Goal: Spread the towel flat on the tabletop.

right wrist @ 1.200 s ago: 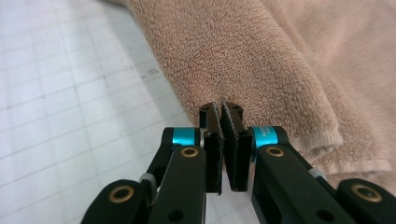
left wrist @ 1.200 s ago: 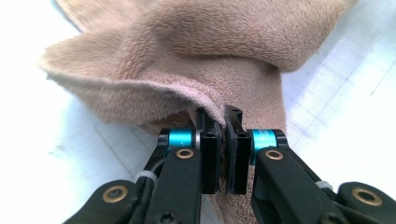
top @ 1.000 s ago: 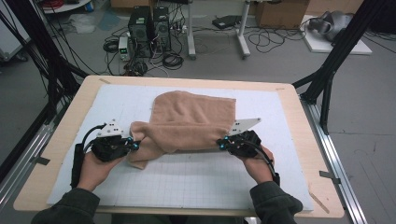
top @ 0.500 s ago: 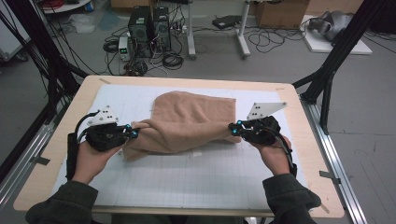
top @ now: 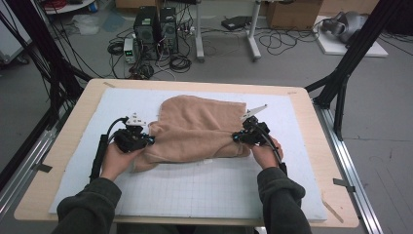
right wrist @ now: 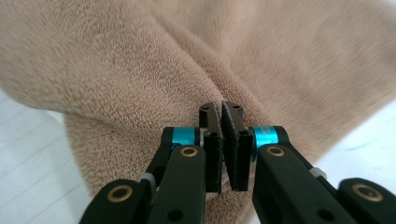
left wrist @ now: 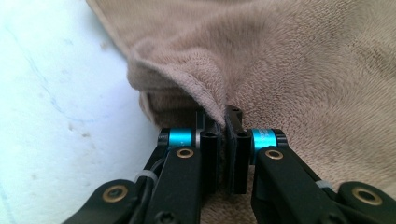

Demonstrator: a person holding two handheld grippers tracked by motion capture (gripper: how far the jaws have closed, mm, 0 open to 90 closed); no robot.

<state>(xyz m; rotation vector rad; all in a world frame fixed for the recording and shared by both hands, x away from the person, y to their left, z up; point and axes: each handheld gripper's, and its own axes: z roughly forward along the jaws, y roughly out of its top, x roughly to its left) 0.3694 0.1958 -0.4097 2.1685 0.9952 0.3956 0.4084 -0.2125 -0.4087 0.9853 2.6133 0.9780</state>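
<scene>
Now both hands lie low, fingers clamped on the towel's (top: pixel 197 127) side edges.

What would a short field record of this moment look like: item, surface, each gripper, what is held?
item: tan towel, folded over, rumpled
surface: white grid mat on a wooden table
left gripper: shut on the towel's left edge, a fold pinched between its fingers
right gripper: shut on the towel's right edge, cloth between its fingers
hands: one behind each gripper, at the towel's near corners
towel contact: lies on the mat, bunched at both grips
</scene>
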